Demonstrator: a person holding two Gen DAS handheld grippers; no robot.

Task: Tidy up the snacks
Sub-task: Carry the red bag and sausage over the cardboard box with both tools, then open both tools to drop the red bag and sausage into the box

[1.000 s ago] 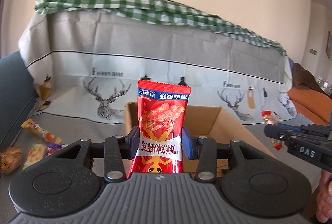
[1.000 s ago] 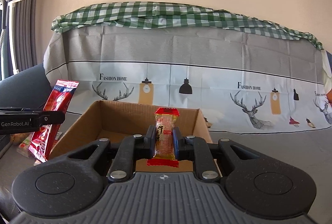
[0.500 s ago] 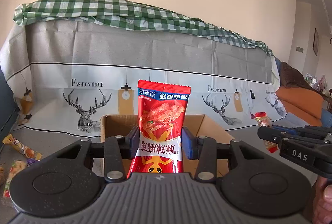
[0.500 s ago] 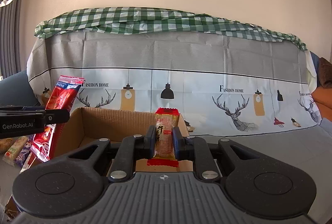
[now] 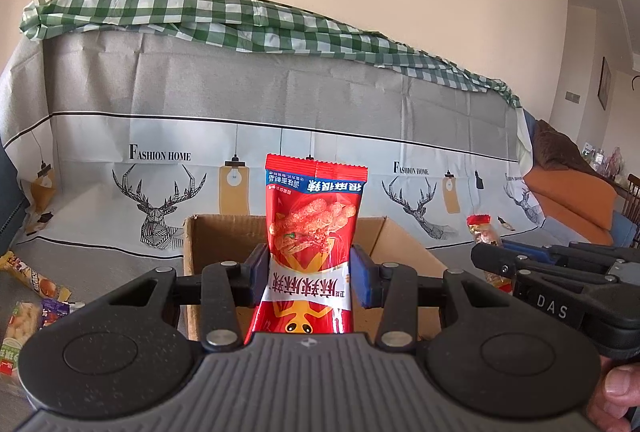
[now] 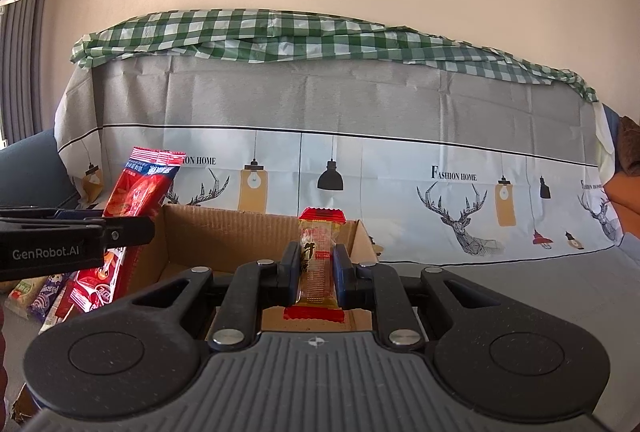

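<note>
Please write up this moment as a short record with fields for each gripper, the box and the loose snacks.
left gripper: shut on red packet, held upright
right gripper: shut on small bar, held upright
box: open cardboard, right in front of both grippers; the floor that shows is bare
loose snacks: several packets lying left of the box
backdrop: deer-print cover with a green check cloth on top
task state: neither held snack is in the box yet

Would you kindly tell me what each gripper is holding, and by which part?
Left gripper pinches the large red snack packet at its lower middle; right gripper pinches the slim gold red-ended snack bar around its middle.
</note>
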